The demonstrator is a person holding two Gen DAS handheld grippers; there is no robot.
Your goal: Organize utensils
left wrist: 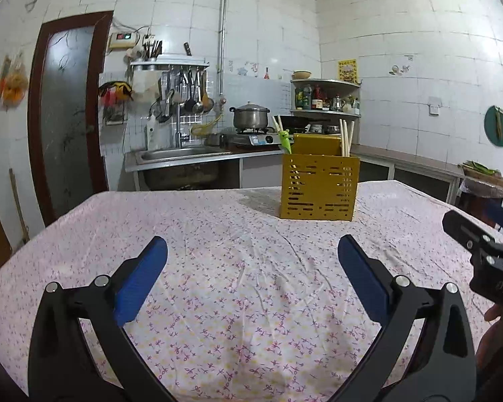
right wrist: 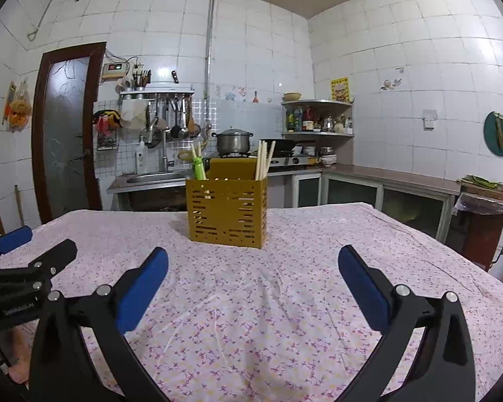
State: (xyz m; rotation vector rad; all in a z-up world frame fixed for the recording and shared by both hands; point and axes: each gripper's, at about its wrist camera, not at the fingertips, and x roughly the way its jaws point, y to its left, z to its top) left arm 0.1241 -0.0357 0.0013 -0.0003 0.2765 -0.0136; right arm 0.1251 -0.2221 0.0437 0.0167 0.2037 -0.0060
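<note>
Utensil holder [left wrist: 319, 186] upright mid-table on floral cloth [left wrist: 238, 268], chopsticks [left wrist: 346, 137] already standing inside; left gripper [left wrist: 251, 251] and right gripper [right wrist: 252, 261] both spread, empty, well short of it

Steel pot [left wrist: 250, 117] on stove [left wrist: 254, 138]

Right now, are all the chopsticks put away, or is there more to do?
It looks nearly finished. Chopsticks and a green utensil already stand in the yellow holder. The left gripper and right gripper are both open and hold nothing. No loose utensils show on the tablecloth, so little seems left.
</note>
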